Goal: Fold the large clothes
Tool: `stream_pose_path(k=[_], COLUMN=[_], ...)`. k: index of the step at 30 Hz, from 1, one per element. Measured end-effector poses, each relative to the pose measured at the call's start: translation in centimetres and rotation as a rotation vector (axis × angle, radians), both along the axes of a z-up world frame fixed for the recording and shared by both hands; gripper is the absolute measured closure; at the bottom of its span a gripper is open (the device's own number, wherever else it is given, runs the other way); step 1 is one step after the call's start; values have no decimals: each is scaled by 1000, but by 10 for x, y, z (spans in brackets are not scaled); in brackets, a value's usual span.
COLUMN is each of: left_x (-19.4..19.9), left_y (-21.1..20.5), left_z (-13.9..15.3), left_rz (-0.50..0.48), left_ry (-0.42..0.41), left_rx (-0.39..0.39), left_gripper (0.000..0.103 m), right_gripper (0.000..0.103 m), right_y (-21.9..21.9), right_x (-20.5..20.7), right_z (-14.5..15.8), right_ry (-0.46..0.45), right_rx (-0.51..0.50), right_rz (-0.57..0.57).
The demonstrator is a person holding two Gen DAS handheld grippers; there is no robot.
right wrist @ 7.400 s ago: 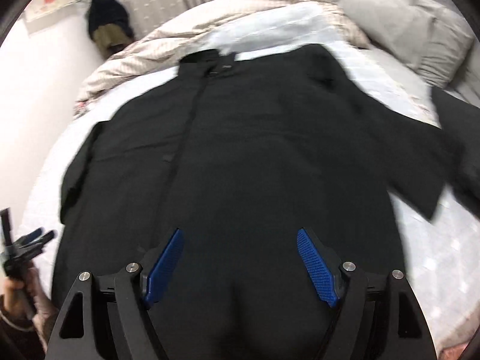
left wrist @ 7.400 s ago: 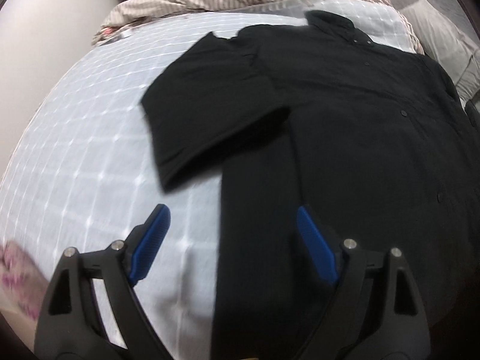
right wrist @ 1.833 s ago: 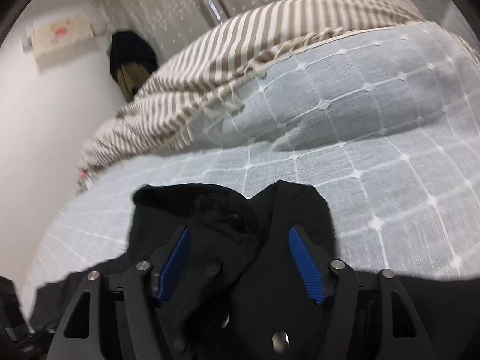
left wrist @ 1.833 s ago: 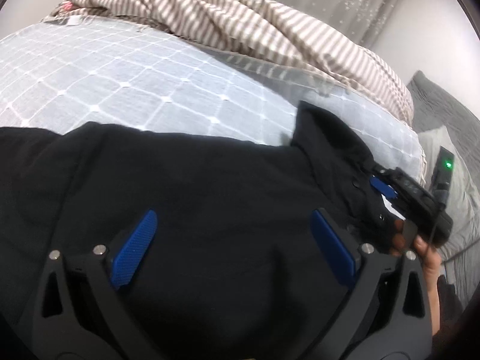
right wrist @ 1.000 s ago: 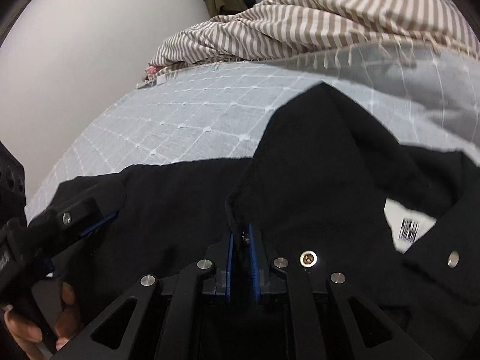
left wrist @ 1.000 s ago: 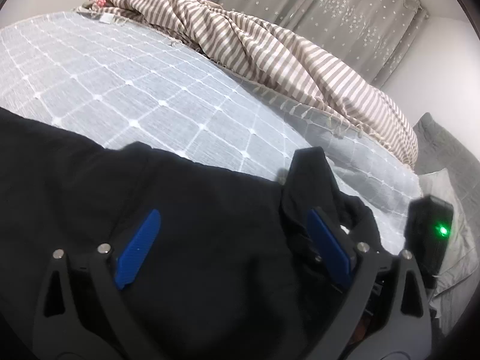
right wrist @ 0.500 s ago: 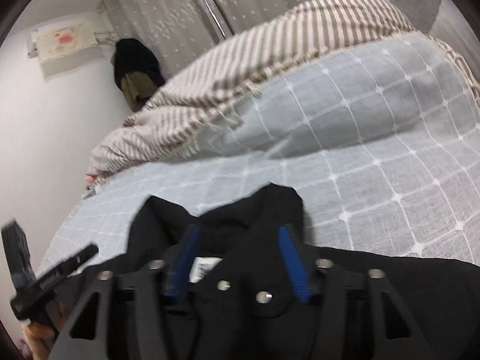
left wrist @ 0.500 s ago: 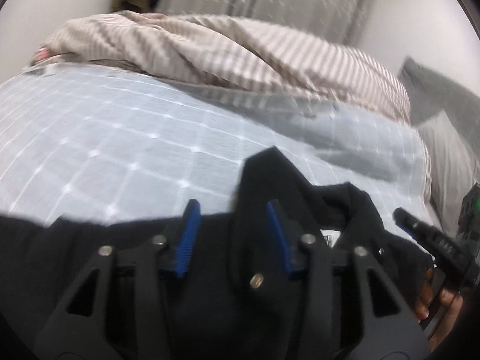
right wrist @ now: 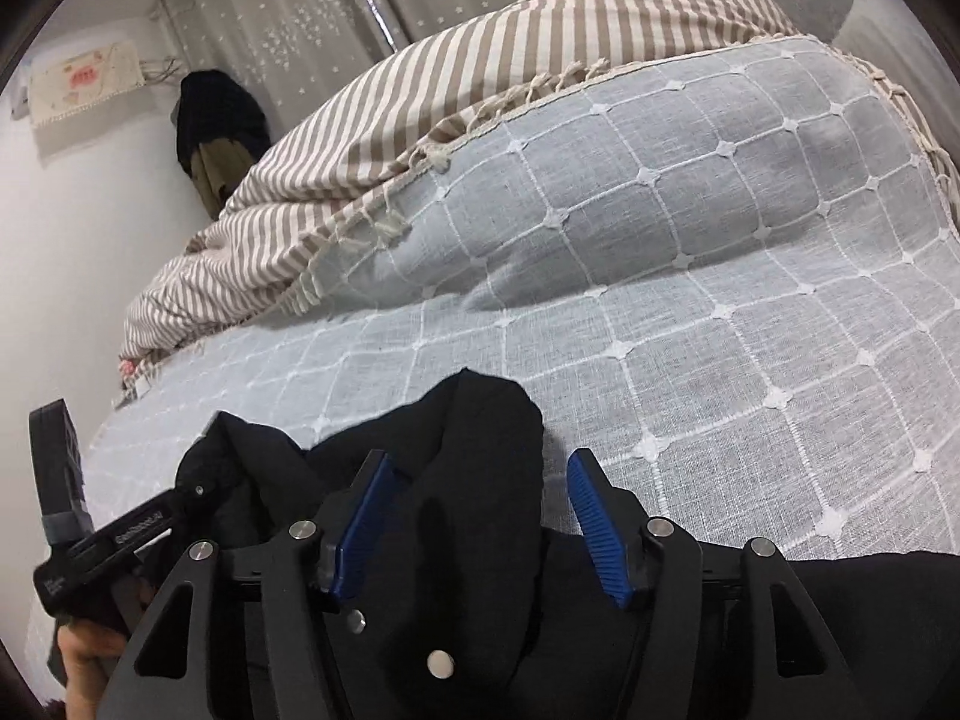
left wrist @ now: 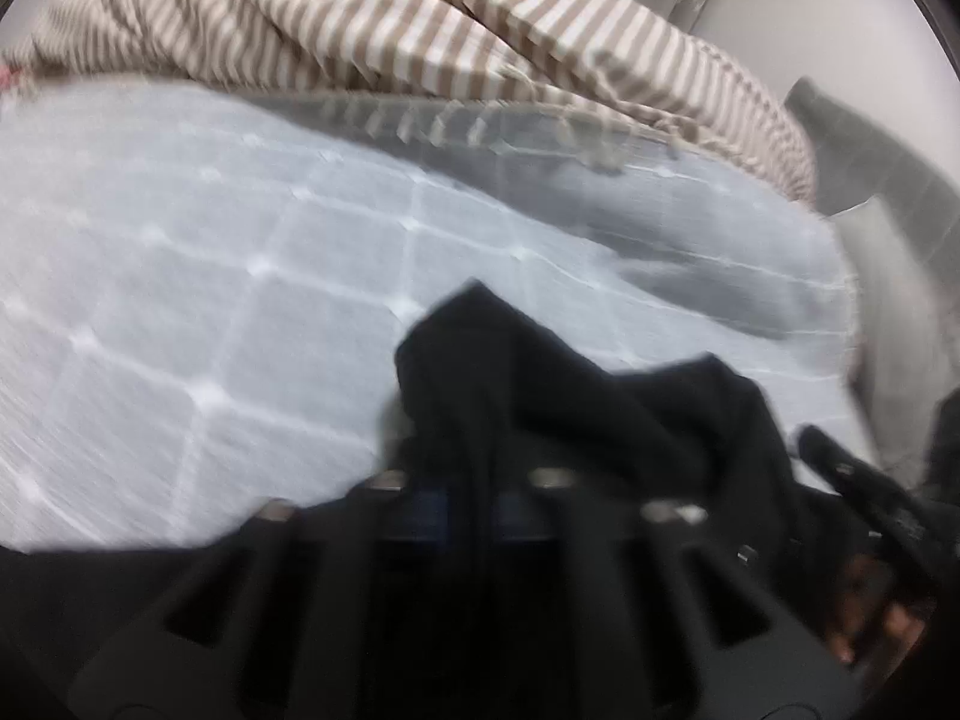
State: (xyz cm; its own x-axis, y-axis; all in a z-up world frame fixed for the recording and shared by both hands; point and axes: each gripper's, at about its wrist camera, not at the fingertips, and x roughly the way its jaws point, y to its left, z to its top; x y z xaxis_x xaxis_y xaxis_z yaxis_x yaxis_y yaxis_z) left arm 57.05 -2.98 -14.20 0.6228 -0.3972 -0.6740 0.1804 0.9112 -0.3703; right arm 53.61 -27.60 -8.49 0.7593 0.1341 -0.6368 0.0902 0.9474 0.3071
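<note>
Right wrist view: collar handover on the bed.
Left gripper [left wrist: 468, 507] has just pinched the black shirt [right wrist: 480, 480] collar; right gripper [right wrist: 480, 525] jaws, just opening, straddle it without pressing.

Black right claw [right wrist: 480, 522] with ribbed blue pads [right wrist: 597, 525], silver screws.

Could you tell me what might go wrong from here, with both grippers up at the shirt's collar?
1. The left gripper has just closed on the bunched collar; it may hold several layers, so pulling could drag the shirt askew.
2. The right gripper has just been opening, its jaws apart around the collar without pressing it; that side could slump and crease.
3. The grippers are close together and might collide.
</note>
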Motion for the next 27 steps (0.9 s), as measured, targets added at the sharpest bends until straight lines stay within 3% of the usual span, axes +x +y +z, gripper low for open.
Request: stream_pose_path(k=[2,6,8,11,14,16,19,21,24,27], left_x=[-25,-73,-82,-93,-103,-107,-106,-105,-104,-104], left_y=[8,9,13,28,26,22,23,22,18,16], left_z=[15,48,47,47,54,56,54,51,49,49], left_rz=[50,71,85,131,112,89,83,90,94,99], left_ry=[-81,-230,-233,-225,-276,-310,-310,-299,-294,-289], left_rx=[0,117,121,64,69,73,71,74,106,122], left_gripper=[95,95,95,96,96,96,96,96,96,96], right_gripper=[42,41,38,34,34,34,34,35,35,35], right_y=[1,7,14,30,33,28,3,-5,-6,16], right_x=[-1,-3,-4,-1,11,23,36,43,55,59], right_z=[1,7,10,11,-1,-12,-29,-32,-31,-27], right_ry=[0,-15,-26,-35,0,21,60,78,141,157], right_rx=[-14,-25,-36,-129,-144,-56,192,230,182,65], right_rz=[-10,-5,18,48,46,59,42,23,-21,60])
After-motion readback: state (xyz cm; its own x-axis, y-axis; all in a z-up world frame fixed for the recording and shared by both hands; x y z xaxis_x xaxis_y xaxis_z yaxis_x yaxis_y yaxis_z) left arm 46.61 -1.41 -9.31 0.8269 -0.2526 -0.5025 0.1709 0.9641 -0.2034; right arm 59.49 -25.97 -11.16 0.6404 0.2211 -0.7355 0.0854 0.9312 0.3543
